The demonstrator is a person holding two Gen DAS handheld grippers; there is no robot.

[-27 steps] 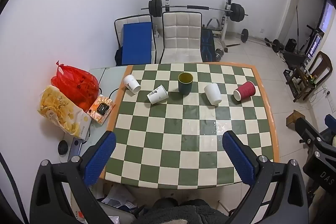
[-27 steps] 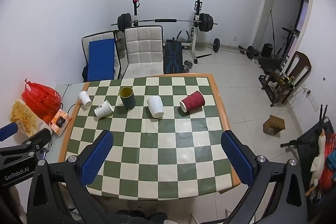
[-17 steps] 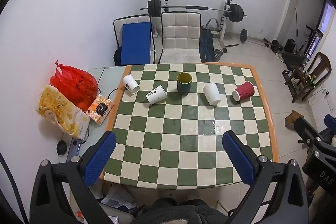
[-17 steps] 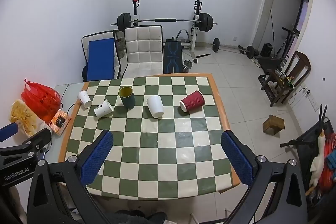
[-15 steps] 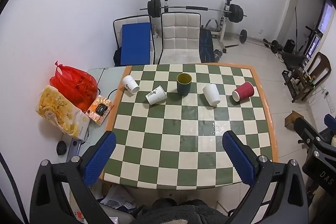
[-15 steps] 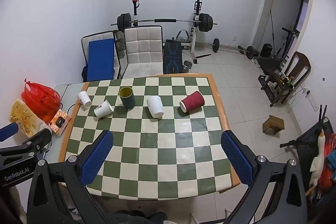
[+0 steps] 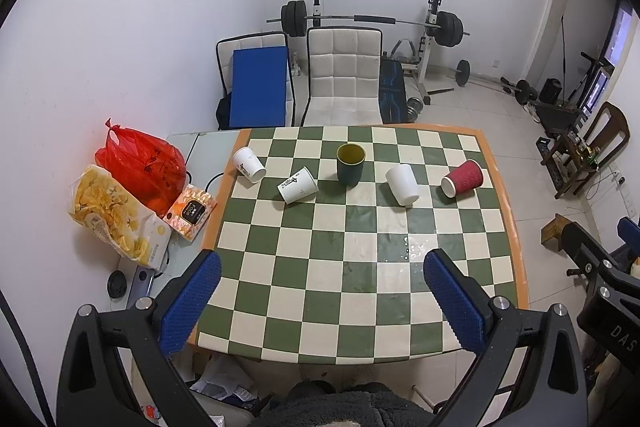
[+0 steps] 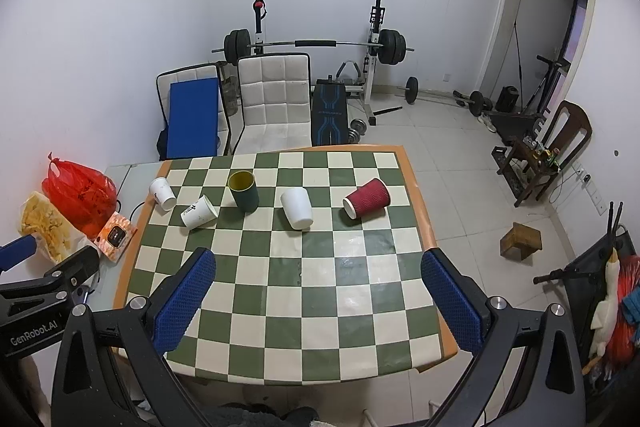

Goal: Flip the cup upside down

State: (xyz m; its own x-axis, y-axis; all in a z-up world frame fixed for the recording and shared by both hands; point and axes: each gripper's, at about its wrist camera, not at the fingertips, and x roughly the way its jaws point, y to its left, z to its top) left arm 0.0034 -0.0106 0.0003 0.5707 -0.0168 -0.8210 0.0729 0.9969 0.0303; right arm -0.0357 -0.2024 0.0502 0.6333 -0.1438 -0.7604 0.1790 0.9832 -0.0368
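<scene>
Several cups stand in a row at the far side of the checkered table [image 7: 360, 267]. A dark green cup [image 7: 350, 163] [image 8: 243, 190] stands upright with its mouth up. A white cup [image 7: 402, 183] [image 8: 296, 207] lies tilted beside it. A red ribbed cup [image 7: 463, 177] [image 8: 367, 203] lies on its side at the right. Two white paper cups [image 7: 297, 185] [image 7: 249, 164] lie on their sides at the left. My left gripper [image 7: 320, 291] is open and empty above the table's near edge. My right gripper [image 8: 318, 287] is open and empty too.
A red bag [image 7: 140, 163], a snack bag [image 7: 116, 215] and an orange box [image 7: 191, 211] sit on a side surface left of the table. Two chairs [image 7: 344, 75] and a barbell rack stand behind. A wooden chair [image 8: 548, 147] stands at the right.
Both views have shifted very slightly; the cups have not moved and both grippers stay open.
</scene>
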